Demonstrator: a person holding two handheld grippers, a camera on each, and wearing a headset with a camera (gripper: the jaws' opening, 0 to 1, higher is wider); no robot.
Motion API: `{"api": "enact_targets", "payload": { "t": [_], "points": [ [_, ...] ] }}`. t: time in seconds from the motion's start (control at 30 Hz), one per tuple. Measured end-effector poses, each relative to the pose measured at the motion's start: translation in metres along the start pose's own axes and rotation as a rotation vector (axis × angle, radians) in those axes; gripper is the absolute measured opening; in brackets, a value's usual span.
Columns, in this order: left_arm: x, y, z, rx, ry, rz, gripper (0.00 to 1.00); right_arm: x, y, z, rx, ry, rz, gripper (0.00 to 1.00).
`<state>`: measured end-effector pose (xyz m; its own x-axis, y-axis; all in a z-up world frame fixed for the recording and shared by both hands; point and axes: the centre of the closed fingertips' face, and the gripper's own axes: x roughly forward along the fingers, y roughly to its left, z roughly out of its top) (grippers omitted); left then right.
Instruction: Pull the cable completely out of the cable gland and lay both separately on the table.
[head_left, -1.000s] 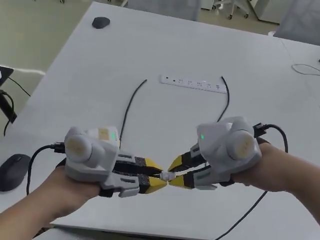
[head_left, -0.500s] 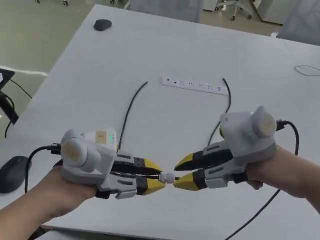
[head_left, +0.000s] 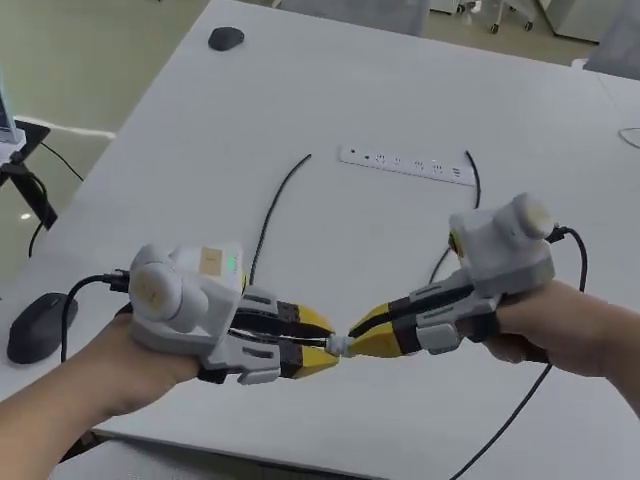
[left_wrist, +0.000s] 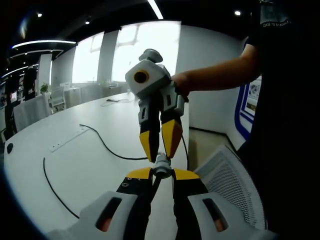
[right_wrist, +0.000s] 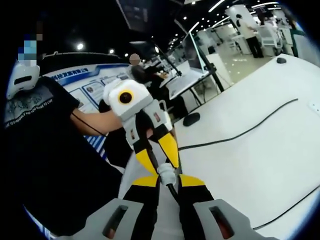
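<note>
"What have your claws got?"

"My left gripper (head_left: 330, 345) is clamped on one end of the white cable gland (head_left: 342, 347). My right gripper (head_left: 357, 338) pinches the other end, tips almost meeting."

"And the cable?"

"The black cable (head_left: 273, 210) trails away beyond my left gripper across the table (head_left: 380, 90). A power strip (head_left: 407, 166) lies farther ahead of both."

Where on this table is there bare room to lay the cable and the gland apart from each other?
Free: the stretch of table between the loose black cable and the power strip, and the far part beyond the strip. Crowded: the near edge, where the left gripper and right gripper meet at the cable gland.
</note>
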<state>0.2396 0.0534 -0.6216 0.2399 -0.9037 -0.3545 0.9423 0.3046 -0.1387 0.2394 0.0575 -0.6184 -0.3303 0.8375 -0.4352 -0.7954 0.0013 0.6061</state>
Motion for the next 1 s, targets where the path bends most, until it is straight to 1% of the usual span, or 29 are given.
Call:
{"api": "enact_targets", "payload": {
  "t": [0.03,0.07,0.1,0.17,0.27,0.37,0.47,0.5,0.6,0.77,0.87,0.97,1.0],
  "points": [
    [0.0,-0.001,0.0,-0.002,-0.001,-0.002,0.15,0.0,0.001,0.0,0.002,0.002,0.006,0.1],
    [0.001,-0.001,0.0,-0.003,-0.002,-0.004,0.15,0.001,0.003,-0.002,0.011,0.006,0.027,0.1],
    [0.001,-0.001,0.0,0.0,-0.002,-0.004,0.15,0.001,0.004,-0.002,0.016,0.009,0.037,0.1],
    [0.003,-0.002,0.0,0.001,0.001,-0.008,0.15,0.002,0.003,-0.005,0.013,0.017,0.035,0.11],
    [0.005,-0.002,-0.001,0.004,0.004,-0.01,0.15,0.002,0.004,-0.007,0.029,0.023,0.054,0.11],
    [0.007,-0.004,0.001,0.004,0.005,-0.013,0.15,0.002,0.006,-0.012,0.042,0.038,0.07,0.11],
    [0.009,-0.006,0.002,0.011,0.013,-0.017,0.15,0.002,0.007,-0.013,0.047,0.041,0.081,0.09],
    [0.009,-0.005,0.001,0.007,0.014,-0.017,0.15,0.001,0.007,-0.013,0.028,0.037,0.08,0.09],
    [0.009,-0.005,0.0,-0.003,0.016,-0.022,0.15,0.002,0.007,-0.014,0.038,0.037,0.084,0.09],
    [0.009,-0.004,-0.003,-0.008,0.022,-0.022,0.15,0.003,0.007,-0.016,-0.002,0.042,0.069,0.08],
    [0.009,-0.004,-0.003,-0.01,0.021,-0.02,0.15,0.003,0.007,-0.015,-0.058,0.044,0.041,0.08],
    [0.008,-0.004,-0.003,-0.027,0.014,-0.022,0.15,0.003,0.007,-0.014,-0.111,0.046,0.016,0.08],
    [0.008,-0.004,-0.003,-0.042,0.012,-0.024,0.15,0.003,0.007,-0.015,-0.148,0.05,0.003,0.08]
  ]
}}
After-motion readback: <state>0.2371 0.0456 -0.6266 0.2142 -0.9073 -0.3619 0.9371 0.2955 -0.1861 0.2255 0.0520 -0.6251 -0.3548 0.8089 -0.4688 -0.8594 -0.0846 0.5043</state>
